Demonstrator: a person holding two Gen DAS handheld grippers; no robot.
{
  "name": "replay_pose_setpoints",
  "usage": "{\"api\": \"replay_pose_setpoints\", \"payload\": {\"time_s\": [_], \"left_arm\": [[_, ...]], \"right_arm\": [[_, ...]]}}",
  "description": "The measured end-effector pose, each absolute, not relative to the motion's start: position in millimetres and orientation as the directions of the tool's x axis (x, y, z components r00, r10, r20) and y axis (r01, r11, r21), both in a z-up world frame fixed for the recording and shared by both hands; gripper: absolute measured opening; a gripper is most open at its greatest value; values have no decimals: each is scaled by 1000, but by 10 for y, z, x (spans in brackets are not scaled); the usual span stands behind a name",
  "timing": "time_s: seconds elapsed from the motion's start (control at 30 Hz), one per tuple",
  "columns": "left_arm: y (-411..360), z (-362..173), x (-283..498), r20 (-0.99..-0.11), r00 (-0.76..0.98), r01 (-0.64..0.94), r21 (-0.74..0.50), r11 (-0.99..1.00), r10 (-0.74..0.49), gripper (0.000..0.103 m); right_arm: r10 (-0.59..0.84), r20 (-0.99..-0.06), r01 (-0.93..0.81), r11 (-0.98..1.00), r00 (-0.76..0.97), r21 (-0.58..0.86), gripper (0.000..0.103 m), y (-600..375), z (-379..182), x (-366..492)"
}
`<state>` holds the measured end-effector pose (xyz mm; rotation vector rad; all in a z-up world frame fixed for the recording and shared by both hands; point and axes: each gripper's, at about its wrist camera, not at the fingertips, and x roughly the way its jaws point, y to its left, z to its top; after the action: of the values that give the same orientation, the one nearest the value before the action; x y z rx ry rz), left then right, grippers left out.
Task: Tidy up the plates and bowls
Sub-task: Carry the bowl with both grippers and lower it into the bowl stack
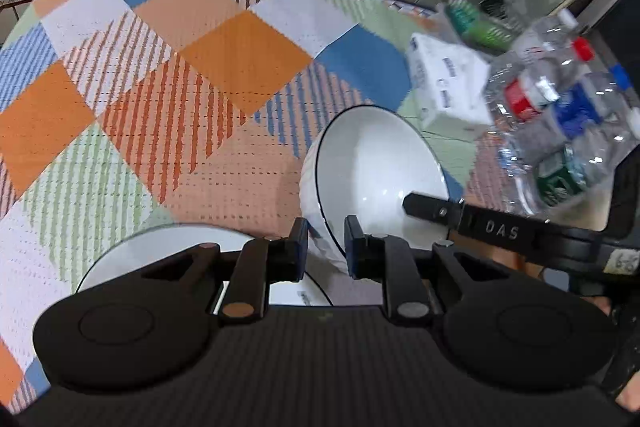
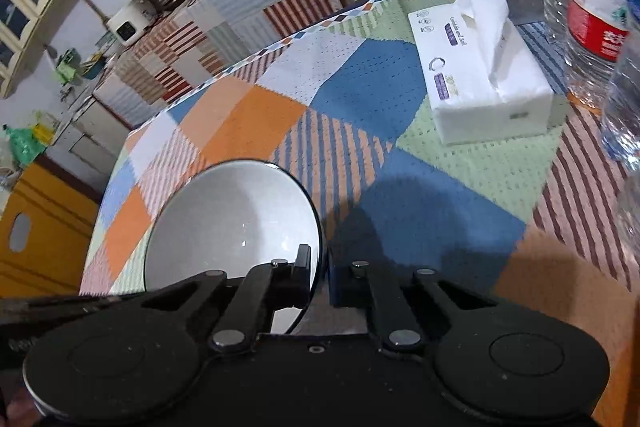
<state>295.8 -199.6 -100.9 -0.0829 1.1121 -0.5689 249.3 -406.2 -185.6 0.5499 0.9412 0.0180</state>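
- Just short of the tissue box [image 2: 488, 79], on its near side: held a white, dark-rimmed bowl [image 1: 380, 163] tilted and, by the look of it, clear of the patterned tabletop [image 2: 360, 99].
- Gripped with the left gripper [image 1: 326, 247] on the rim farther from the tissue box, fingers [image 1: 298, 251] clamped across the wall, one inside and one outside.
- Gripped with the right gripper [image 2: 320, 275] on the rim toward the tissue box, fingers likewise pressed together on the wall, one tip reaching into the hollow.
- Farther again from the tissue box than the bowl: noted a white plate [image 1: 160, 251] lying flat, partly hidden under the left gripper.
- Read the step as a two-handed carry, probably toward that plate for stacking, though the pictures alone could not confirm the destination.
- Called for moving both hands at one pace and keeping their spacing constant, to avoid twisting or prying at a thin, glazed, slippery rim.
- Called for levelling the bowl before lowering, then centring its foot over the plate.
- Advised easing down gently and keeping both grips closed until fully seated, given ceramic against ceramic.
- Advised keeping well away from the clear bottles [image 1: 560, 115] crowded beside the tissue box, light and easily toppled.
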Motion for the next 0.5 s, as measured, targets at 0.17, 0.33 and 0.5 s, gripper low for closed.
{"api": "replay_pose_setpoints", "payload": {"time_s": [0.17, 0.33, 0.5], "left_arm": [[-1827, -723, 2620, -799, 338, 390, -363, 846, -498, 17], [-1685, -436, 2267, -803, 327, 404, -359, 841, -499, 17], [-1448, -262, 1844, -816, 286, 375, -386, 843, -502, 17]], "right_arm": [[280, -755, 184, 866, 592, 465, 12, -3961, -1679, 2175], [314, -732, 142, 861, 605, 487, 12, -3877, -1418, 1820], [340, -711, 80, 870, 616, 486, 12, -3753, -1104, 1460]]}}
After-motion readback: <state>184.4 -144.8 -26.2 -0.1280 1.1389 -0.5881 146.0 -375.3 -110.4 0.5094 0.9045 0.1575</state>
